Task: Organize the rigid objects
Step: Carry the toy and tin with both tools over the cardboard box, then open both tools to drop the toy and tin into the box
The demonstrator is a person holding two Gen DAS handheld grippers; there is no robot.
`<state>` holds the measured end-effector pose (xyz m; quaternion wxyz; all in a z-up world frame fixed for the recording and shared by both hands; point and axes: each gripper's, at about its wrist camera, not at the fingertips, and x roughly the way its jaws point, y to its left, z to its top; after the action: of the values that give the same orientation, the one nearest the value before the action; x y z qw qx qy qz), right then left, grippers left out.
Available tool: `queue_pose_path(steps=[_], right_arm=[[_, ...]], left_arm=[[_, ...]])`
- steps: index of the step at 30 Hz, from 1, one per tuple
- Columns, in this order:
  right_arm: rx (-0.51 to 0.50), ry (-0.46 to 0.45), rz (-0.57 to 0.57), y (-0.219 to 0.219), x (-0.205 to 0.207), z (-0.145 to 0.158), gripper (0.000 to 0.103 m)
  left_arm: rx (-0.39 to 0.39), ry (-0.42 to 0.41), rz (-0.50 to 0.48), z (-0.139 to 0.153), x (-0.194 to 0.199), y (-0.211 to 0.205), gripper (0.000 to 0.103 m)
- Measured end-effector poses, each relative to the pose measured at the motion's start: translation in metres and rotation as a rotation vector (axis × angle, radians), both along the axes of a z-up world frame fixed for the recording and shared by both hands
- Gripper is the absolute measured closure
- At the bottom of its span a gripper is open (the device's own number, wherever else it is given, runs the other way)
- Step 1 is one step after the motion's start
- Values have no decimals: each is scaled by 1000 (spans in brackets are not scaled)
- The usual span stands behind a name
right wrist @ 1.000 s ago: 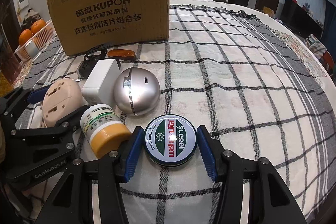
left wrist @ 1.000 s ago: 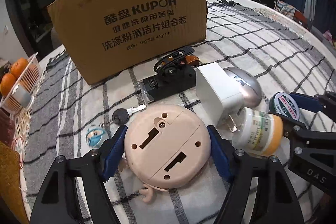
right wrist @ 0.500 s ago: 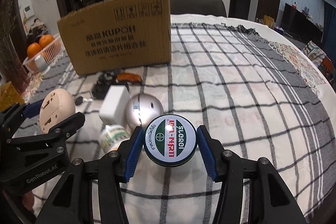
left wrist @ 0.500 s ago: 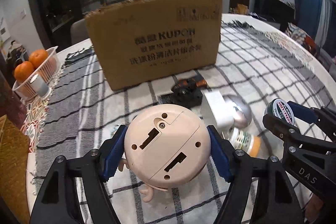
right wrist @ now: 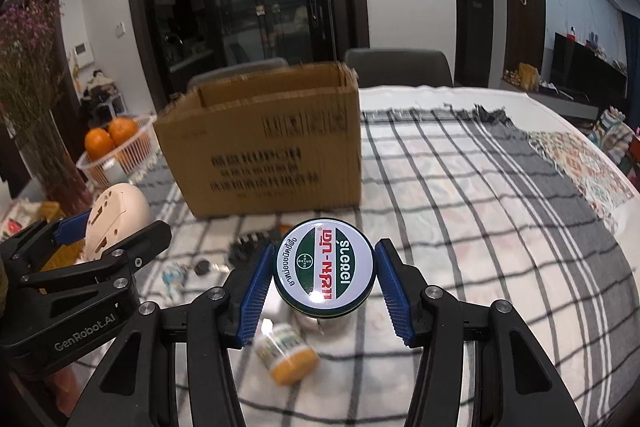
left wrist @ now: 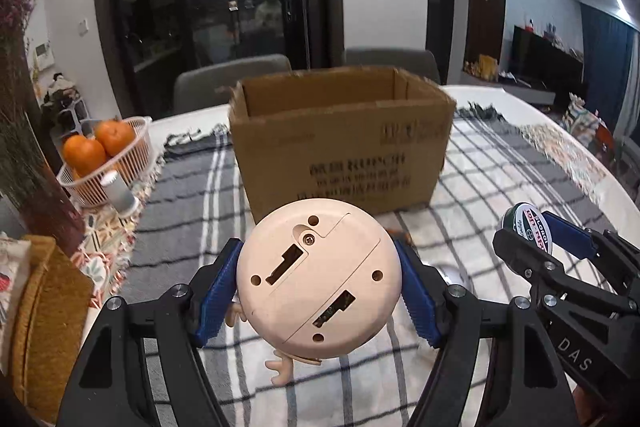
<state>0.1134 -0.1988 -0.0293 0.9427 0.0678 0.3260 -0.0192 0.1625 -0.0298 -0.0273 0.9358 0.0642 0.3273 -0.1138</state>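
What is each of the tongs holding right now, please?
Left tongs: closed on the round pink toy, held off the table.
Right tongs: closed on the round tin, also held off the table.

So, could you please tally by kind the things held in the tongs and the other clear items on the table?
Pink round toy, in left tongs: 1
Green-and-white tin, in right tongs: 1
Cardboard box: 1
Fruit basket: 1
Orange-capped bottle: 1
Total: 5
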Motion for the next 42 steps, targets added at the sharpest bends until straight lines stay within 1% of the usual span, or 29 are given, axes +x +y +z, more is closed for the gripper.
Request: queue_pose_path(steps=[3, 6, 10, 13, 17, 26, 31, 34, 37, 42], right_arm=[[-15, -30, -1, 2, 7, 12, 50], [3, -53, -8, 0, 18, 25, 50], [8, -90, -24, -4, 35, 40, 50], [21, -100, -34, -7, 50, 49, 50], [49, -91, -25, -9, 69, 55, 50], [87, -18, 30, -12, 128, 71, 50], [86, 51, 69, -11, 165, 75, 50], [66, 91, 87, -8, 183, 74, 50], [56, 141, 99, -8, 201, 69, 50], [30, 221, 122, -7, 221, 58, 50]], left_arm=[[-3, -19, 17, 11, 7, 1, 29], [-23, -33, 27, 20, 17, 6, 29], [-25, -51, 39, 31, 32, 8, 29], [-26, -58, 41, 40, 45, 7, 29], [-28, -56, 33, 50, 65, 5, 29], [-47, 38, 24, 63, 117, 5, 29], [-46, 103, 26, 67, 150, 4, 29], [-41, 148, 20, 64, 168, 2, 29], [-9, 182, 22, 61, 184, -3, 29], [47, 260, 20, 47, 207, -10, 29]])
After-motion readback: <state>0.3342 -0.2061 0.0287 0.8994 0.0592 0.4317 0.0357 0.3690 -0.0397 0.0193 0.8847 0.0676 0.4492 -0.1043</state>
